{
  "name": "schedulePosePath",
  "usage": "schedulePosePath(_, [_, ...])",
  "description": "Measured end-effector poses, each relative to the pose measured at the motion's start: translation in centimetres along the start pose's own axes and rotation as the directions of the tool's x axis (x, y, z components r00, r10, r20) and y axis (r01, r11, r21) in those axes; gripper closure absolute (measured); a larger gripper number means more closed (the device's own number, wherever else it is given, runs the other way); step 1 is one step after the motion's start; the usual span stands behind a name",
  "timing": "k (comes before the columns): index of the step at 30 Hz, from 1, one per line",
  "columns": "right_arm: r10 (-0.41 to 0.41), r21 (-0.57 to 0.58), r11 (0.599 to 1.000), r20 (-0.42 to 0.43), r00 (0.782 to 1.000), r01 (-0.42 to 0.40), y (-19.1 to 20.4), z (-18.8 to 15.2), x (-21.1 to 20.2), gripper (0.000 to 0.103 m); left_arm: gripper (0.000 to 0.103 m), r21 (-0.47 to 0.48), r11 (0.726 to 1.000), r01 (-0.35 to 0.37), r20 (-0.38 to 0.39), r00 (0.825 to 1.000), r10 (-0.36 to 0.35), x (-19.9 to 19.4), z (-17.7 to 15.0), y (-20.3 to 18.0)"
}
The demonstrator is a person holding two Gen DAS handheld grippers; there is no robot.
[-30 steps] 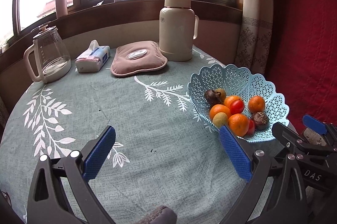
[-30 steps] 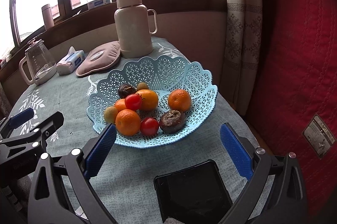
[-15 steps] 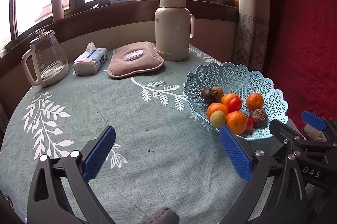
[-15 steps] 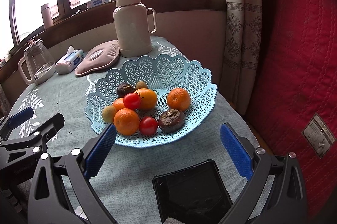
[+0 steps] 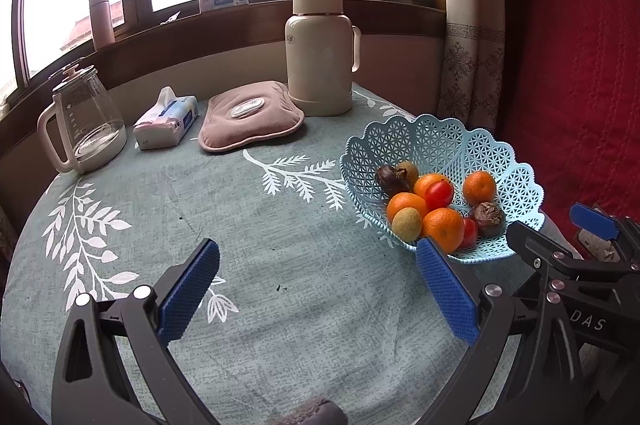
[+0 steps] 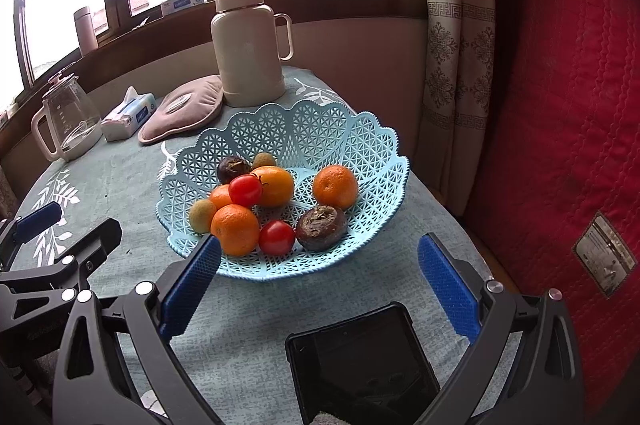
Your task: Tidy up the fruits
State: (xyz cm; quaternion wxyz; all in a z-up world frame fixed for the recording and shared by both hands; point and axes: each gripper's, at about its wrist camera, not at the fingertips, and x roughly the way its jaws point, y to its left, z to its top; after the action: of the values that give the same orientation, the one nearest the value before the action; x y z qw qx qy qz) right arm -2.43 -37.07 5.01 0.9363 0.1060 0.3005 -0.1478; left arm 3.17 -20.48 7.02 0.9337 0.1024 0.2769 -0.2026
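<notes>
A light blue lattice basket (image 6: 360,145) (image 5: 440,141) stands at the right side of the round table. In it lie several oranges (image 6: 235,229) (image 5: 443,229), two red tomatoes (image 6: 277,237), small yellow-green fruits (image 6: 202,216) and two dark wrinkled fruits (image 6: 321,227). My right gripper (image 6: 318,289) hovers open just in front of the basket, nothing between its blue pads. Left of the basket, my left gripper (image 5: 318,289) is open and empty over the tablecloth; its right pad (image 5: 446,289) overlaps the basket's near rim in that view.
A cream thermos (image 5: 320,49), a pink hot-water pouch (image 5: 250,119), a tissue pack (image 5: 166,121) and a glass kettle (image 5: 82,121) line the table's far side. A black phone (image 6: 360,361) lies at the near edge. A red quilted wall (image 6: 560,105) is close on the right.
Both views have drawn back slightly from the table, so the basket and far objects look a little smaller and lower. Both grippers stay open and the fruit has not moved.
</notes>
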Motion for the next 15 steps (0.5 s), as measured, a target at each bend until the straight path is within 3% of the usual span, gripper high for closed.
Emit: schedulePosePath(15, [-0.008, 0.000, 1.000, -0.005, 1.000, 0.008, 0.05, -0.15, 0.06, 0.003, 0.005, 0.020, 1.000, 0.018, 0.002, 1.000, -0.018, -0.08, -0.08, -0.25])
